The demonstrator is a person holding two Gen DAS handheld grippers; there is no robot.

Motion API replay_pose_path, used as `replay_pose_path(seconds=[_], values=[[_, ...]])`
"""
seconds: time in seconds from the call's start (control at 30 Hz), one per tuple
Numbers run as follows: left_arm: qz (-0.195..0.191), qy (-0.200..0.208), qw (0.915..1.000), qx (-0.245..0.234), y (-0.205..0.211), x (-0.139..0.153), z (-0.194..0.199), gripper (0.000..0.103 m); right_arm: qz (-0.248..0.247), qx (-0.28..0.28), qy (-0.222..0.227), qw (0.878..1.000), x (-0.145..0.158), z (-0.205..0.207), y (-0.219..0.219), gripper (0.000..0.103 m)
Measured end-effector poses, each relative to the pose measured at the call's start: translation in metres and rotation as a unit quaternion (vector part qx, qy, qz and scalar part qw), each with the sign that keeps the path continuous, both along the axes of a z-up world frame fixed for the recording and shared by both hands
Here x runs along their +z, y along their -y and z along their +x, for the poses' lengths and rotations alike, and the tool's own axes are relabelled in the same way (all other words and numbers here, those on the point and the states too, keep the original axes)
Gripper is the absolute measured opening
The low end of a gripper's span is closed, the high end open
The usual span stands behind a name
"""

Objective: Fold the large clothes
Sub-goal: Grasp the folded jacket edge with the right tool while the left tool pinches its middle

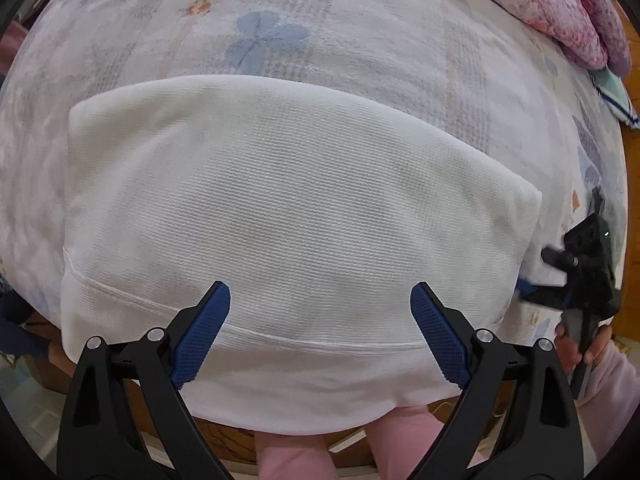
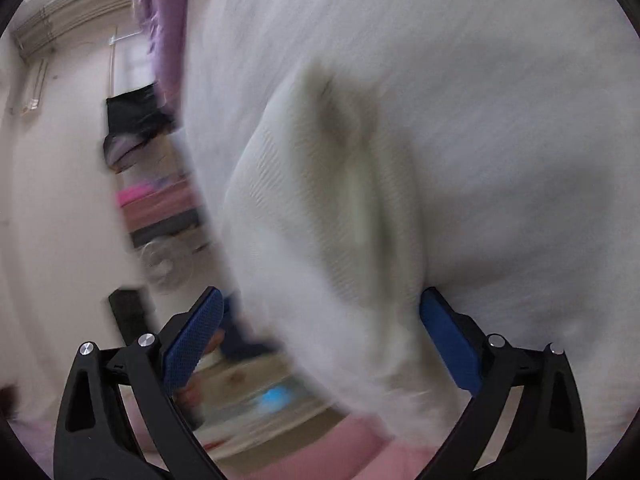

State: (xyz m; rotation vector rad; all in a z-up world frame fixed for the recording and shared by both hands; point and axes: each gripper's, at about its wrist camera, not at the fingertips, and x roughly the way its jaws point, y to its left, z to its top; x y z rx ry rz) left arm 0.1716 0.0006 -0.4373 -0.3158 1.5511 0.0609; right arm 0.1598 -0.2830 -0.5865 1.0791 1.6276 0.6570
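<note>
Both jaws gape wide, gripping nothing: the left gripper (image 1: 320, 332) hovers over the near hem of the white garment (image 1: 288, 208), while the right gripper (image 2: 320, 340) sits at its right edge, blurred, with a fabric corner between its pads; contact cannot be told. Garment lies folded in a neat block on the flowered bedspread (image 1: 360, 40), near edge overhanging toward the person's pink-clad legs (image 1: 296, 456). Waffle-knit looks soft, light and limp, several layers thick, so likely best pinched at hem or corners, all layers together, or it sags and slips apart.
</note>
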Motion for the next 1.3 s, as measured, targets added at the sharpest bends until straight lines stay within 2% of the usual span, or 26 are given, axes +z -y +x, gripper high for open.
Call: replay_pose_path(seconds=[0.03, 0.07, 0.13, 0.2, 0.27, 0.3, 0.37, 0.43, 0.47, 0.5, 0.53, 0.57, 0.6, 0.63, 0.67, 0.73, 0.8, 0.87, 0.9, 0.93, 1.03, 1.1, 1.17, 1.2, 1.27, 1.3], values=[[0.000, -0.001, 1.0000, 0.001, -0.001, -0.001, 0.000, 0.092, -0.054, 0.043, 0.021, 0.997, -0.003, 0.000, -0.013, 0.095], [0.001, -0.002, 1.0000, 0.003, -0.001, -0.002, 0.000, 0.092, -0.062, 0.049, 0.026, 0.997, -0.005, 0.002, -0.018, 0.097], [0.007, -0.006, 0.9999, 0.006, -0.002, -0.004, 0.002, 0.092, -0.071, 0.015, 0.015, 0.997, -0.007, 0.004, -0.021, 0.097], [0.009, -0.001, 0.9999, 0.009, -0.004, -0.004, 0.004, 0.092, -0.055, -0.023, -0.016, 0.998, -0.011, 0.000, -0.017, 0.097], [0.002, 0.005, 0.9999, 0.014, -0.006, -0.004, 0.008, 0.092, 0.017, -0.083, -0.052, 0.995, -0.017, -0.006, -0.004, 0.094], [-0.003, 0.006, 0.9999, 0.013, -0.006, -0.005, 0.010, 0.092, 0.050, -0.110, -0.074, 0.990, -0.023, -0.008, -0.004, 0.090], [0.005, 0.012, 0.9999, 0.001, -0.008, -0.004, 0.021, 0.091, 0.034, -0.115, -0.096, 0.988, -0.029, -0.007, -0.011, 0.074], [0.009, 0.027, 0.9996, -0.009, -0.011, -0.002, 0.033, 0.088, -0.008, -0.095, -0.112, 0.989, -0.028, -0.007, -0.022, 0.042], [0.001, 0.034, 0.9994, -0.010, -0.013, 0.000, 0.042, 0.073, -0.018, -0.092, -0.112, 0.989, -0.024, -0.007, -0.023, 0.039], [-0.013, 0.037, 0.9992, -0.009, -0.017, 0.001, 0.051, 0.063, -0.029, -0.091, -0.105, 0.990, -0.016, -0.008, -0.025, 0.030], [-0.017, 0.035, 0.9992, -0.009, -0.019, 0.000, 0.058, 0.049, -0.037, -0.089, -0.096, 0.991, -0.007, -0.010, -0.026, 0.023], [-0.016, 0.033, 0.9993, -0.009, -0.020, -0.001, 0.065, 0.036, -0.044, -0.088, -0.091, 0.991, 0.000, -0.011, -0.026, 0.023], [-0.018, 0.033, 0.9992, -0.016, -0.021, -0.002, 0.076, 0.028, -0.055, -0.088, -0.086, 0.991, 0.010, -0.013, -0.028, 0.021], [-0.019, 0.034, 0.9989, -0.025, -0.020, -0.003, 0.084, 0.010, -0.065, -0.090, -0.082, 0.990, 0.020, -0.015, -0.030, 0.021], [-0.019, 0.035, 0.9984, -0.040, -0.017, -0.006, 0.093, 0.002, -0.074, -0.089, -0.076, 0.990, 0.026, -0.015, -0.035, 0.021], [-0.004, 0.030, 0.9976, -0.062, -0.014, -0.015, 0.109, 0.002, -0.109, -0.084, -0.058, 0.989, 0.043, -0.016, -0.043, 0.021], [0.002, 0.011, 0.9974, -0.071, -0.013, -0.038, 0.122, 0.000, -0.138, -0.086, -0.055, 0.985, 0.045, -0.016, -0.054, 0.021], [-0.009, -0.029, 0.9973, -0.067, -0.015, -0.079, 0.129, 0.000, -0.163, -0.090, -0.055, 0.981, 0.051, -0.014, -0.057, 0.021], [-0.015, -0.032, 0.9973, -0.064, -0.017, -0.092, 0.130, 0.003, -0.175, -0.092, -0.053, 0.979, 0.052, -0.012, -0.060, 0.021], [-0.026, -0.019, 0.9979, -0.056, -0.021, -0.094, 0.131, 0.003, -0.191, -0.088, -0.051, 0.976, 0.054, -0.008, -0.065, 0.021], [-0.052, -0.031, 0.9971, -0.046, -0.029, -0.086, 0.121, 0.002, -0.245, -0.061, -0.050, 0.966, 0.059, -0.011, -0.088, 0.021], [-0.038, -0.063, 0.9952, -0.065, -0.022, -0.078, 0.102, 0.000, -0.252, -0.061, -0.058, 0.964, 0.061, -0.008, -0.087, 0.021], [-0.022, -0.068, 0.9920, -0.104, -0.007, -0.077, 0.074, 0.000, -0.254, -0.064, -0.061, 0.963, 0.063, -0.008, -0.090, 0.021], [-0.005, -0.065, 0.9915, -0.113, -0.003, -0.088, 0.060, 0.000, -0.255, -0.066, -0.063, 0.963, 0.063, -0.007, -0.093, 0.021], [-0.005, -0.042, 0.9959, -0.080, -0.006, -0.096, 0.056, 0.001, -0.256, -0.069, -0.068, 0.962, 0.058, -0.005, -0.095, 0.021], [-0.010, -0.044, 0.9970, -0.063, -0.009, -0.095, 0.056, 0.001, -0.259, -0.069, -0.070, 0.961, 0.057, -0.006, -0.095, 0.021]])
